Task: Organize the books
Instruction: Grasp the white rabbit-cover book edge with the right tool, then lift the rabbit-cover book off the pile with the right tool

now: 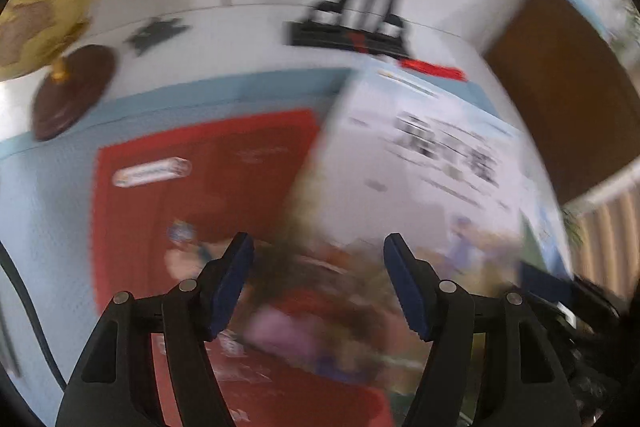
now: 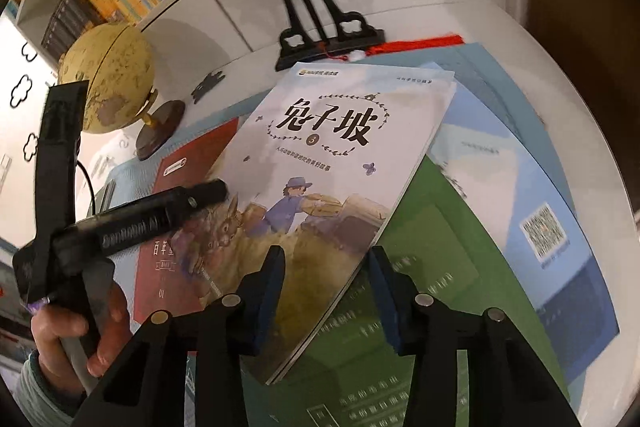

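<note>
left wrist view is blurring the red book (image 1: 208,163); left gripper (image 1: 318,247) jaws are gaping. right gripper (image 2: 326,259) jaws are standing apart over the pale illustrated book (image 2: 340,147), beside a yellow globe (image 2: 112,75).

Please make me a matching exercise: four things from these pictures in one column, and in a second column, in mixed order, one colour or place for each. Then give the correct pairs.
Column 1
1. globe
2. rabbit-cover book
3. tassel
4. QR-code book

Column 2
A. lies on top of the pile of books
B. yellowish, on a dark round base
C. blue, partly under the green book
D. red, beside the black stand

Pairs: 1-B, 2-A, 3-D, 4-C
</note>
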Available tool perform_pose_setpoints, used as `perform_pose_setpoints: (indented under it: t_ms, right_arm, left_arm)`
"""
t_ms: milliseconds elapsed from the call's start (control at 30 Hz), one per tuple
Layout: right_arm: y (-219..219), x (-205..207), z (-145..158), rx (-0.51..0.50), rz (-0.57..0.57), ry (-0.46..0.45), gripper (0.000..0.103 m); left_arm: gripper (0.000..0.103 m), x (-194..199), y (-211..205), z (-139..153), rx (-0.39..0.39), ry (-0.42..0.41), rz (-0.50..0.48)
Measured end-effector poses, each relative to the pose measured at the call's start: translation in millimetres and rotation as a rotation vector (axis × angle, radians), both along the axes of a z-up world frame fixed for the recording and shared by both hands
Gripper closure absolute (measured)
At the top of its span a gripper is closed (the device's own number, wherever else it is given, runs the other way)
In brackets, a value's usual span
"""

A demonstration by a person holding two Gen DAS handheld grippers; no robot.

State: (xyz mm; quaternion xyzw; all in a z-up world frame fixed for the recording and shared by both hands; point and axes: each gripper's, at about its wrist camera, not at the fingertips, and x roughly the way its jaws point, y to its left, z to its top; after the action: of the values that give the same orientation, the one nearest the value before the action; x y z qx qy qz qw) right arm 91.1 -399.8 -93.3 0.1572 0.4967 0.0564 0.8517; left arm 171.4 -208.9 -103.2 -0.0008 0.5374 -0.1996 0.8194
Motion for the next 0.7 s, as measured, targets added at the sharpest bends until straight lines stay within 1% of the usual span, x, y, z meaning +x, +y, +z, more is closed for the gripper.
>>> perform_pose_setpoints:
  t_ms: [33,100,200,300,333,367,400,467,500,533,600,667,700]
  right_arm:
    - [0,0,0,-0.015,0.002,-0.004,0.061]
    - [-2,-1,-1,-0.056,0.014,-0.017,0.061]
    - [-11,-4,-3,-0.061,0.036,-0.027,0.060]
    - [-18,-9,-4,-0.057,0.099,-0.037,0.060]
    - [-21,-13,-4,-0.052,0.119,-0.038,0.060]
    - [-23,-17,-5,-0.046,0.133,-0.033,0.060]
    - [-24,-21,-5,-0.042,0.138,-0.027,0.061]
    - [-28,-32,-6,-0.037,0.137,-0.007,0.061]
    - [-28,-39,-6,-0.039,0.137,0.000,0.061]
    - [-27,-46,-7,-0.043,0.140,0.004,0.060]
    - [-21,-58,-8,-0.065,0.143,0.001,0.060]
    - [-17,-66,-9,-0.082,0.138,-0.007,0.059]
    - [-16,-67,-9,-0.084,0.133,-0.010,0.059]
  left_arm:
    - [0.036,-4,-2,1,0.009,0.003,-0.019]
    - [0.036,-16,2,2,-0.022,0.017,-0.055]
    - [0.036,-41,17,8,-0.154,0.067,-0.077]
    - [0.038,-75,30,11,-0.301,0.124,-0.097]
    - [0.041,-84,34,8,-0.340,0.147,-0.088]
    - [0.048,-92,38,4,-0.372,0.172,-0.068]
    - [0.059,-96,40,-1,-0.389,0.187,-0.045]
    - [0.069,-101,44,-6,-0.408,0.164,0.010]
    - [0.072,-101,44,-6,-0.407,0.161,0.027]
    - [0.073,-102,43,-5,-0.399,0.152,0.038]
    - [0.073,-105,38,-2,-0.356,0.120,0.039]
    - [0.073,-108,29,2,-0.297,0.086,0.032]
    - [0.073,-107,28,2,-0.284,0.081,0.031]
